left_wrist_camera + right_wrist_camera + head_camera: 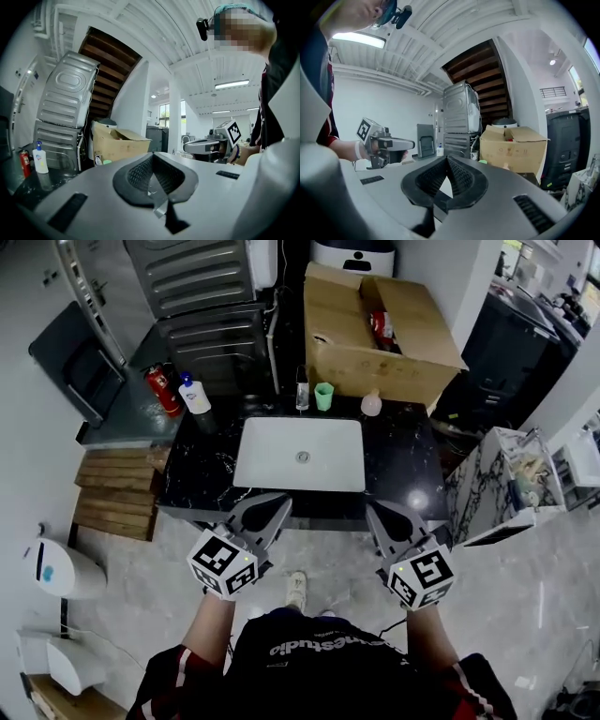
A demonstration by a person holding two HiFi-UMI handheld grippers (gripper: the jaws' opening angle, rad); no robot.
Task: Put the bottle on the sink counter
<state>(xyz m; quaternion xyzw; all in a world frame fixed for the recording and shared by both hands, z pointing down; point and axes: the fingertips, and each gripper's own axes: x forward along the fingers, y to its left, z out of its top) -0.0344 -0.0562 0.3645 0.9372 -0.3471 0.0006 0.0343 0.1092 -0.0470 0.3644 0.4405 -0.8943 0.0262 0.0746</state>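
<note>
A white bottle with a blue pump [194,395] stands upright at the far left corner of the black sink counter [412,465], next to a red can [165,390]; the same white bottle [40,160] shows in the left gripper view. A red item [380,326] lies inside the open cardboard box [375,357]. My left gripper [277,503] and right gripper [375,511] hover side by side over the counter's near edge. Both are shut with nothing between the jaws, as the left gripper [151,155] and right gripper [447,159] views show.
A white basin [300,454] is set in the counter's middle. Behind it stand a small clear bottle [302,395], a green cup [323,396] and a pale round bottle [371,404]. Metal appliances [206,296] rise at the back left. Wooden boards [117,493] lie on the left floor.
</note>
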